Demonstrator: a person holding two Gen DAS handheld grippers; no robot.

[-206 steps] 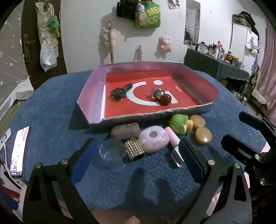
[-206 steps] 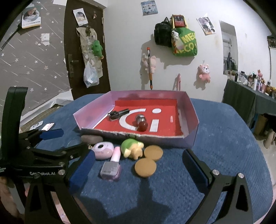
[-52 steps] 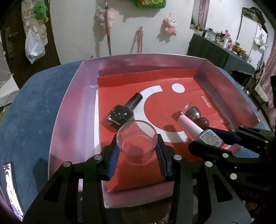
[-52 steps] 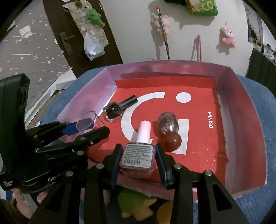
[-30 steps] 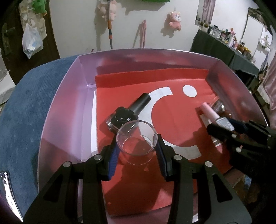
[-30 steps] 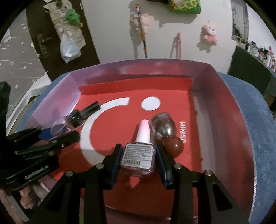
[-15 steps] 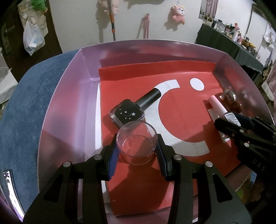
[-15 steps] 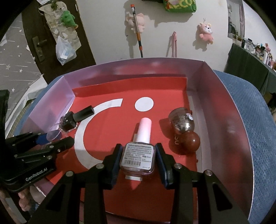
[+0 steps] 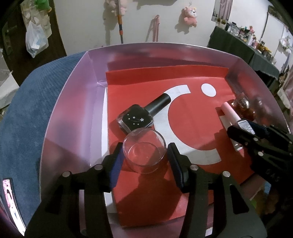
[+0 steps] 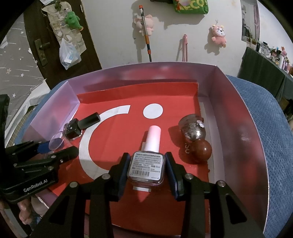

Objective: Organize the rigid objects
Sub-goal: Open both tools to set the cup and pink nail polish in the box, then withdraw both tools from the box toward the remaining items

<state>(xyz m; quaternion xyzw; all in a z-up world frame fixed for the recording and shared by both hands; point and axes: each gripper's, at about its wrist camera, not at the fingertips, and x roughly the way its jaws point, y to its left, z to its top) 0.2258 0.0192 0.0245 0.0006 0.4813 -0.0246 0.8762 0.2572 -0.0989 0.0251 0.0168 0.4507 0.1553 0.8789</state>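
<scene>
One barcode label [image 10: 145,167], rt view only

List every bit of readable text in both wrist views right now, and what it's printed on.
"GenRobot.AI": on the left gripper body, seen in the right wrist view.
"SU": partial white letters on the red liner, beside the brown ball.
"CO": part of the lettering on the green bag on the wall.
Barcode label on the pink-capped bottle: too small to read.

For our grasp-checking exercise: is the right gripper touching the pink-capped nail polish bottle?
Touching. In the right wrist view, the right gripper clamps the nail polish bottle, pads against both sides.
</scene>
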